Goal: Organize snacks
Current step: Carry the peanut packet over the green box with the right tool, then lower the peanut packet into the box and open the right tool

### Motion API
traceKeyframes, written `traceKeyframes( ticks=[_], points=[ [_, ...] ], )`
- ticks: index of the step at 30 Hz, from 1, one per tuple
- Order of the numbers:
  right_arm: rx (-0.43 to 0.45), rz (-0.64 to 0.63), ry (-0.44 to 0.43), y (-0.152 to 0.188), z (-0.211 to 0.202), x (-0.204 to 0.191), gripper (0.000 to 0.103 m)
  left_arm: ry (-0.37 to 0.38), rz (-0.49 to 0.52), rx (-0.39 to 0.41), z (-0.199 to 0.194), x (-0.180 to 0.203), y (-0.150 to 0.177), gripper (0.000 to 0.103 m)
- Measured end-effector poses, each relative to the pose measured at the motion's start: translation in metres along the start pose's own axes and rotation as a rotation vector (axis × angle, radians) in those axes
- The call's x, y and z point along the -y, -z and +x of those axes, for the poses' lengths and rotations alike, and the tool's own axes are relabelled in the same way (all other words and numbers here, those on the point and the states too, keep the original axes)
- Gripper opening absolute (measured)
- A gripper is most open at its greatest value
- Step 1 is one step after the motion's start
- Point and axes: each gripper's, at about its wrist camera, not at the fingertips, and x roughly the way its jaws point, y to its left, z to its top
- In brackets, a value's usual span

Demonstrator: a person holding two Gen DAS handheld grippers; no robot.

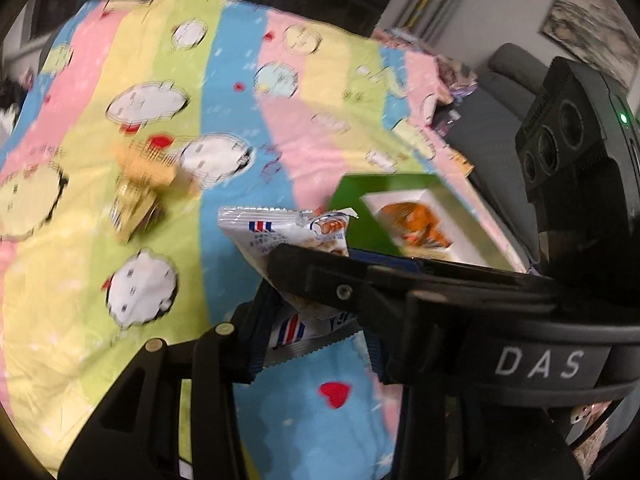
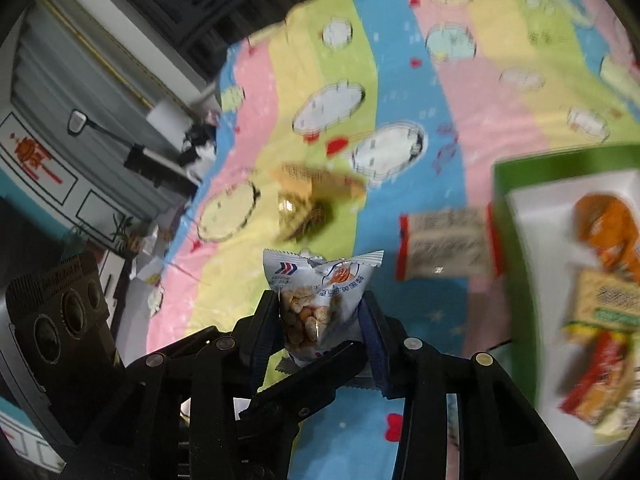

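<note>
In the left wrist view a white snack packet (image 1: pixel 280 232) with blue and red stripes sits between the pads of my left gripper (image 1: pixel 310 322), which is shut on its lower part. A finger (image 1: pixel 340 276) of the right gripper crosses over the packet. The right wrist view shows my right gripper (image 2: pixel 320 322) shut on a white packet (image 2: pixel 320 284) with nuts showing through a clear window. One left finger (image 2: pixel 304 384) passes just under it. Whether both grippers hold one packet I cannot tell. A green box (image 1: pixel 360 200) (image 2: pixel 508 248) with a white tray of snacks lies to the right.
A striped pastel blanket (image 1: pixel 240 80) (image 2: pixel 400 60) covers the surface. Gold packets (image 1: pixel 136 196) (image 2: pixel 304 208) lie on it to the left, and a red-edged white packet (image 2: pixel 444 248) lies beside the green box. A grey sofa (image 1: pixel 500 80) and a cabinet (image 2: pixel 60 168) stand beyond the edges.
</note>
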Motion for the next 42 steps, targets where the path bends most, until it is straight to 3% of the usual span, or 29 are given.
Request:
traceKeyframes(
  ticks=[7, 14, 20, 32, 42],
  points=[
    [0.128, -0.015, 0.05, -0.005, -0.046, 0.011, 0.044, 0.028, 0.096, 0.058, 0.001, 0.045, -0.014, 0.038],
    [0.214, 0.061, 0.104, -0.009, -0.073, 0.047, 0.044, 0.048, 0.152, 0.046, 0.027, 0.081, -0.026, 0.036],
    [0.237, 0.134, 0.128, -0.009, -0.083, 0.079, 0.044, 0.091, 0.172, 0.001, 0.055, 0.1, -0.032, 0.036],
    [0.16, 0.282, 0.152, -0.008, -0.068, 0.134, 0.044, 0.125, 0.112, -0.136, 0.108, 0.107, -0.029, 0.037],
    [0.092, 0.371, 0.133, -0.005, -0.051, 0.161, 0.044, 0.091, 0.099, -0.181, 0.127, 0.108, -0.022, 0.037]
  ],
)
